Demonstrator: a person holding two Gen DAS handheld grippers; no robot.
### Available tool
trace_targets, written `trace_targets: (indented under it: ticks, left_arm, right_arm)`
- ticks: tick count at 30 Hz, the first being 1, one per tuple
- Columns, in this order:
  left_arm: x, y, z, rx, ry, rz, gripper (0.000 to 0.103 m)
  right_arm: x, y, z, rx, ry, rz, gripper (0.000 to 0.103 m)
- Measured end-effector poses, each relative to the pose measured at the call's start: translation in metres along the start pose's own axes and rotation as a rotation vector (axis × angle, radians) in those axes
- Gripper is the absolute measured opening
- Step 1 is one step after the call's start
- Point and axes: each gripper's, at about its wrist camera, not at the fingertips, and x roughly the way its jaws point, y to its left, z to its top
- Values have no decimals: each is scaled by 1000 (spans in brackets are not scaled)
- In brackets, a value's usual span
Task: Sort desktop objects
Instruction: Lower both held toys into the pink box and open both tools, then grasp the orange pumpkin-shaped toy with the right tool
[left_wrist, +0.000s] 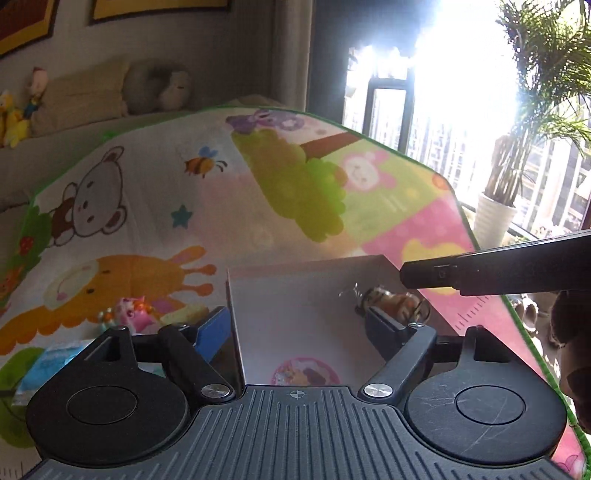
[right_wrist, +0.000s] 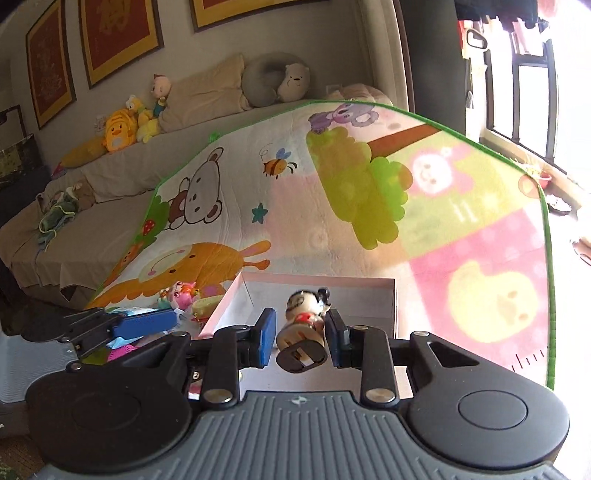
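Here the right claw (right_wrist: 301, 338) grips a small, glossy figurine (right_wrist: 304, 325) by its waist above the box (right_wrist: 369, 284) — probably light, hard and slippery; the left claw (left_wrist: 297, 325) stands open, empty.

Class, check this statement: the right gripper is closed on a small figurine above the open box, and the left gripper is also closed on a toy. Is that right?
Not quite. The left gripper is open and holds nothing; the left wrist view shows its blue fingers spread wide over the box. The rest stands: in the right wrist view the right gripper is closed on the figurine above the box.
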Motion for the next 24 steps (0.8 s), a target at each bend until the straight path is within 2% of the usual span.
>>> trace_targets:
  ticks: [1,5,9,11,14,16,19,23,24]
  left_arm:
    - [-7,8,-5,-15,-1,11,95]
    - [-39,39,-37,-51,32,106,98]
    - [-61,72,-72,-96,95,210,101]
    - [-67,89,-86,-121,138,280,102]
    - [-76,106,-99,-151,157,330,103]
    - [-81,112,-104,-165,149,343,103]
    - [-90,117,-111,-196,129,327,103]
    - [-99,120,-119,-214,111,304,103]
    - [-101,121,-120,-217,108,307,103]
  right_arm:
    - [8,0,-1,-1,15,-7,29]
    - [33,8,-13,-22,64,-28,29]
    - [40,38,-18,-98,71,-6,31]
    - [45,61,-16,-149,77,26,36]
    - [58,98,-6,-194,106,94,51]
    - [74,119,4,-201,139,133,58]
    - [117,150,22,-208,213,133,58]
    - [187,171,36,-237,285,13,57]
    - [201,173,38,-245,293,-29,53]
